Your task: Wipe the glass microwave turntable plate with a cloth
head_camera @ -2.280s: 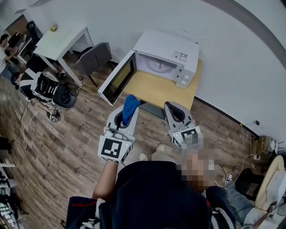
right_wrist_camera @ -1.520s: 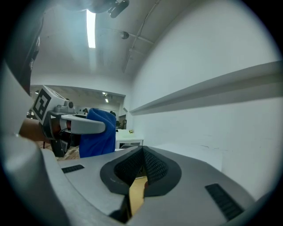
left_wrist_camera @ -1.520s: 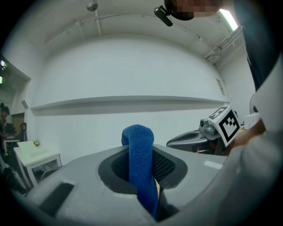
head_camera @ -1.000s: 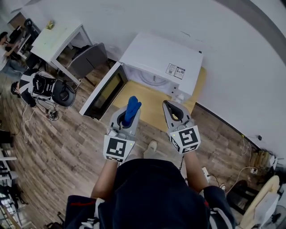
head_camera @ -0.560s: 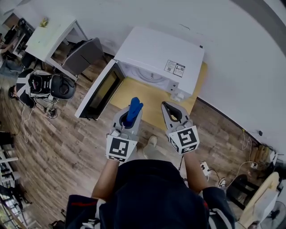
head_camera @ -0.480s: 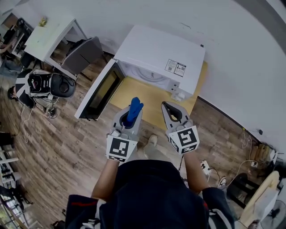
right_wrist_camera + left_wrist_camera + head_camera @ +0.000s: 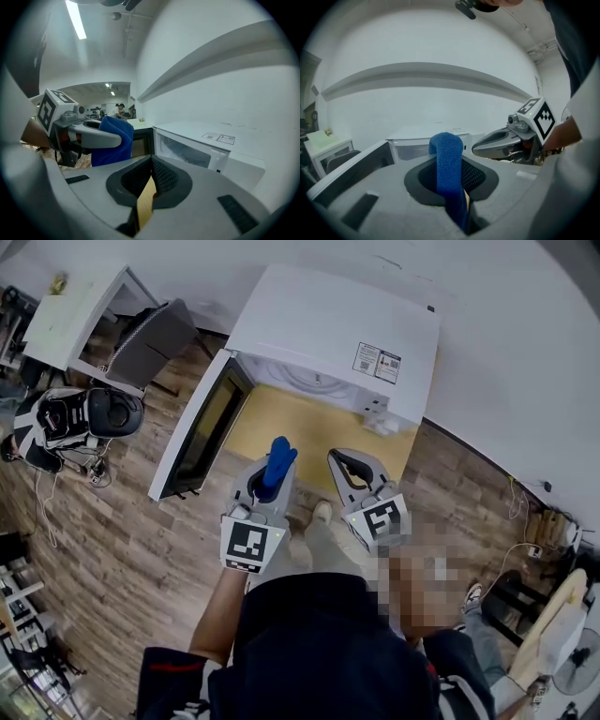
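Note:
A white microwave (image 7: 337, 324) stands on a wooden table (image 7: 281, 423) with its door (image 7: 192, 442) swung open to the left. Inside the cavity only a curved edge of the glass turntable plate (image 7: 314, 382) shows. My left gripper (image 7: 270, 472) is shut on a blue cloth (image 7: 277, 454), which sticks up from between the jaws (image 7: 446, 164). My right gripper (image 7: 336, 457) hovers beside it over the table's front edge, shut with nothing in it (image 7: 151, 159). Both grippers point at the open cavity (image 7: 185, 152) and stand short of it.
The open door juts out left of my left gripper. A white desk (image 7: 70, 320), a grey chair (image 7: 150, 343) and a black bag (image 7: 89, 413) stand on the wood floor at left. Cables (image 7: 553, 531) lie by the wall at right.
The microwave has grown larger and nearer in the head view. Both grippers have sunk together toward the table's front edge, side by side. The cloth stays in the left gripper.

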